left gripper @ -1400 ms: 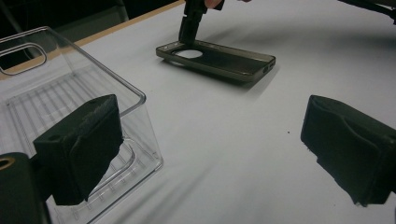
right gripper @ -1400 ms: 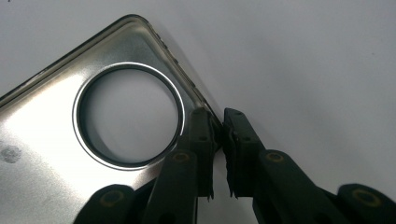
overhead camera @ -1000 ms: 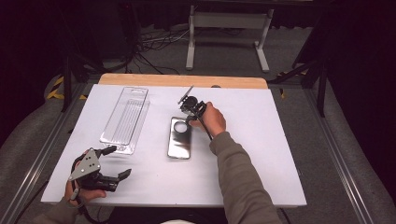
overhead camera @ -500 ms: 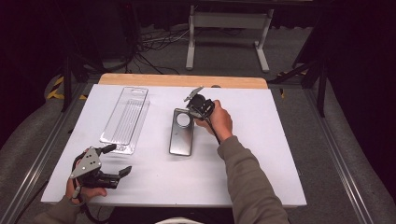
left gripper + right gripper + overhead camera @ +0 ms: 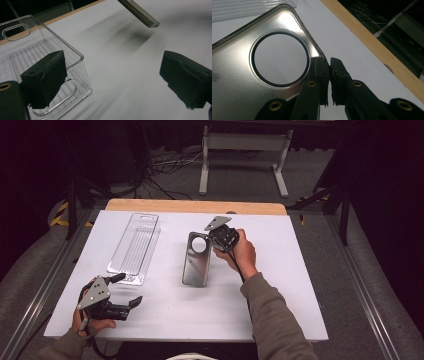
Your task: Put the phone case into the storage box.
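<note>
- Left gripper (image 5: 125, 290): held in the person's left hand (image 5: 89, 322) at the near left corner of the white table (image 5: 300, 285). Its jaws are spread wide, with nothing between them. In the left gripper view one pad stands in front of the near end of the clear plastic tray (image 5: 50, 50); the other stands over bare table.
- Clear plastic tray (image 5: 135, 247): a long, ribbed, transparent blister shell with a hang slot at its far end. It lies flat on the left half of the table, well apart from the right gripper.
- Silver phone case (image 5: 196, 260): a metallic shell with a large round cut-out (image 5: 199, 245) near its far end. It is at the table's middle, to the right of the tray. In the left gripper view its near end (image 5: 140, 12) hangs clear of the table above its own shadow.
- Right gripper (image 5: 216, 241): held in the person's right hand (image 5: 242, 252), just right of the case. In the right gripper view its jaws are pressed together, pinching the case's thin rim (image 5: 318, 51) beside the round cut-out.
- Wooden strip (image 5: 195, 206): runs along the table's far edge.
</note>
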A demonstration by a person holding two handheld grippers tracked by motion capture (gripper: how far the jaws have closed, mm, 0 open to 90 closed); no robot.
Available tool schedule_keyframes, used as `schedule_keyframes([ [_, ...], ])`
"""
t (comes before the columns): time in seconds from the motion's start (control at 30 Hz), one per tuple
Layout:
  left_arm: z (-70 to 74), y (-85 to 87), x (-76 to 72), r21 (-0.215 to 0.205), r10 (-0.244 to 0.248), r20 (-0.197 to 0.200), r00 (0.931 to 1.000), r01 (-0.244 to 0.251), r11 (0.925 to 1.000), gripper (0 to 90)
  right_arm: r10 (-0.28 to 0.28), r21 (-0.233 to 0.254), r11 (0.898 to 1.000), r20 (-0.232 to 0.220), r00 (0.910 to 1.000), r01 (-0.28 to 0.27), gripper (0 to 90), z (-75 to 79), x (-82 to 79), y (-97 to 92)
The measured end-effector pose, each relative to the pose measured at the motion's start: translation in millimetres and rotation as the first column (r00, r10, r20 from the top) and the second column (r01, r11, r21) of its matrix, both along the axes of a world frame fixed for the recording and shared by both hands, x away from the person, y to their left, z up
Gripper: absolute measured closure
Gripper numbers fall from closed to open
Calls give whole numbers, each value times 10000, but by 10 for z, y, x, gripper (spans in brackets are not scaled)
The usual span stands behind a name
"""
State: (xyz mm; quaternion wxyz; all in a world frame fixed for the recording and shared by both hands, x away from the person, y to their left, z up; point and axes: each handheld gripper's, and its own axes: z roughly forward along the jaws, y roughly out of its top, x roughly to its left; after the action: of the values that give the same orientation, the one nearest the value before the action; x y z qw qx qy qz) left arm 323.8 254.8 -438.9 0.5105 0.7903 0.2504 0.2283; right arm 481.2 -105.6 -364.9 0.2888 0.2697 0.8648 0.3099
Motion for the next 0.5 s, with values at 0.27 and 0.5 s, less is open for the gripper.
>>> schedule_keyframes([
  [0.27, 104, -83, 34, -82, -19, 223, 9998, 21, 10000, 78, -87, 301, 9995, 760, 9971, 64, 850, 91, -216, -82],
  [0.5, 296, -212, 116, -164, -146, 68, 9999, 147, 9998, 79, 116, 257, 9996, 1212, 9926, -148, 850, 123, -392, -114],
])
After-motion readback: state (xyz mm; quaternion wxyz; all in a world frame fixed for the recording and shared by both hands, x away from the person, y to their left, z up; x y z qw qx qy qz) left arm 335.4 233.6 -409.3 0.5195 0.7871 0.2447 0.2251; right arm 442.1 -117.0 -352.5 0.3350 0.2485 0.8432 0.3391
